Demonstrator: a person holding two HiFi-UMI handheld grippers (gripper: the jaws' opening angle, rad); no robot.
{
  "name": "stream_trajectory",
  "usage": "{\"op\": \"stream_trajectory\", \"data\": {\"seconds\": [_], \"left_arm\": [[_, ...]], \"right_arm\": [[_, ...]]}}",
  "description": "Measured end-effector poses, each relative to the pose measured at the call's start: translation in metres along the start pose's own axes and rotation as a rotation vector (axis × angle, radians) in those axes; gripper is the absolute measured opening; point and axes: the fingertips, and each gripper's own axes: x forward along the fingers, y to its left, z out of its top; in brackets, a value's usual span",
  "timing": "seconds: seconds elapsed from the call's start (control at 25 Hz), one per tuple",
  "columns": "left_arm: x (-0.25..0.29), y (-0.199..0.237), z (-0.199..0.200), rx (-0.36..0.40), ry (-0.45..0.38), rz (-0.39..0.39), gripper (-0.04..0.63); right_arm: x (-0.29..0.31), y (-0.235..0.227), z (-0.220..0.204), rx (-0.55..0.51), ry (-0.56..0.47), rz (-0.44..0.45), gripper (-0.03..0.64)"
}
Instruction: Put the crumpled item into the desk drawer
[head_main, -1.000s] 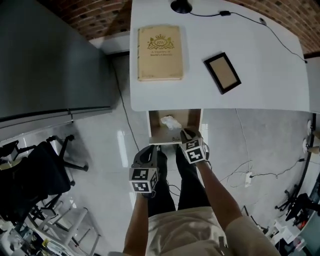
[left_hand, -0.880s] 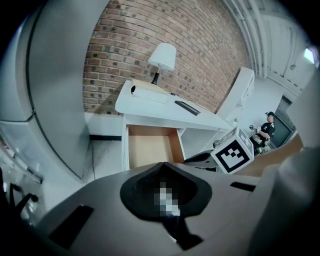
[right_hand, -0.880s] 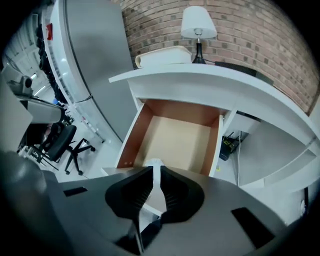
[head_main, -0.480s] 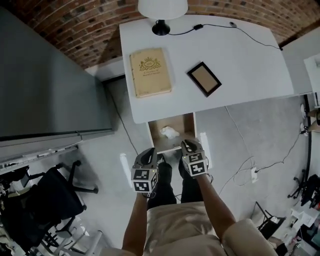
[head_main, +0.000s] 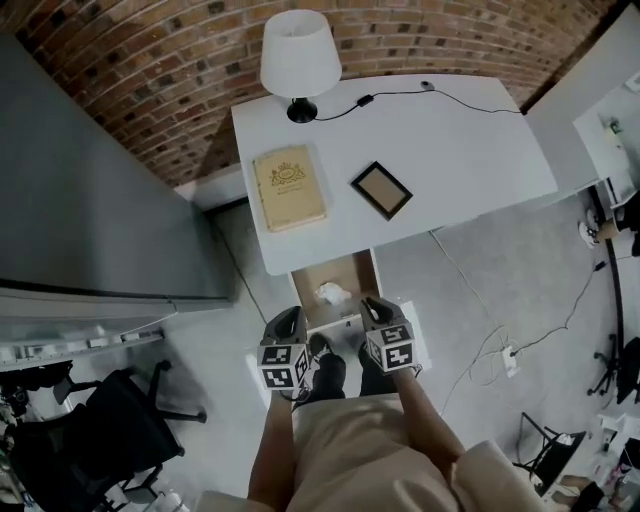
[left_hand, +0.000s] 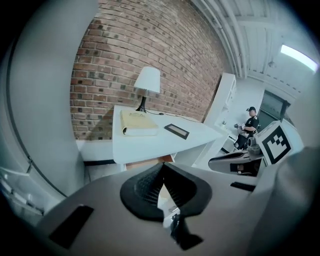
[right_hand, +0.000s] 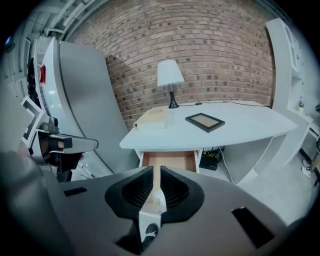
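Plainly, both tools are empty. The left gripper (head_main: 293, 314) has its jaws met at the tips, and the right gripper (head_main: 370, 304) is all but closed, with only a thin slit and nothing in it. Both hang side by side at lower centre. Just above them in the frame the one drawer (head_main: 352, 270) stands pulled out from under the desk (head_main: 450, 140), its long axis running straight up-frame. The single crumpled item (head_main: 332, 293) already lies inside it, about midway between the two tools, so neither is clearly nearer. Pushing the drawer shut likely remains. On top are one book (head_main: 290, 188), one picture frame (head_main: 381, 189) and one lamp (head_main: 299, 55).
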Motion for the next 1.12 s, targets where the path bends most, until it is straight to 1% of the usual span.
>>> {"op": "stream_trajectory", "data": {"seconds": [0.12,0.24,0.36,0.48,0.68,0.92,1.12], "left_arm": [[-0.006,-0.008,0.015,0.041,-0.017,-0.01,0.017],[-0.014,-0.011,0.028,0.082,-0.031,-0.007,0.017],[-0.019,-0.012,0.038,0.096,-0.039,-0.01,0.017],[-0.023,-0.018,0.035,0.106,-0.031,-0.024,0.017],[-0.023,-0.033,0.029,0.15,-0.014,-0.061,0.017],[-0.027,-0.048,0.015,0.159,-0.002,-0.093,0.017],[-0.03,-0.048,0.002,0.147,0.009,-0.091,0.017]], "right_arm": [[-0.017,0.001,0.013,0.02,-0.047,-0.006,0.067],[-0.033,0.004,0.015,0.024,-0.079,-0.015,0.067],[-0.041,0.001,0.016,0.024,-0.091,-0.019,0.067],[-0.047,0.0,0.016,0.027,-0.095,-0.019,0.067],[-0.057,0.005,0.017,0.032,-0.108,-0.006,0.067],[-0.058,0.013,0.001,0.018,-0.083,0.008,0.067],[-0.058,0.013,-0.008,0.016,-0.075,0.008,0.052]]}}
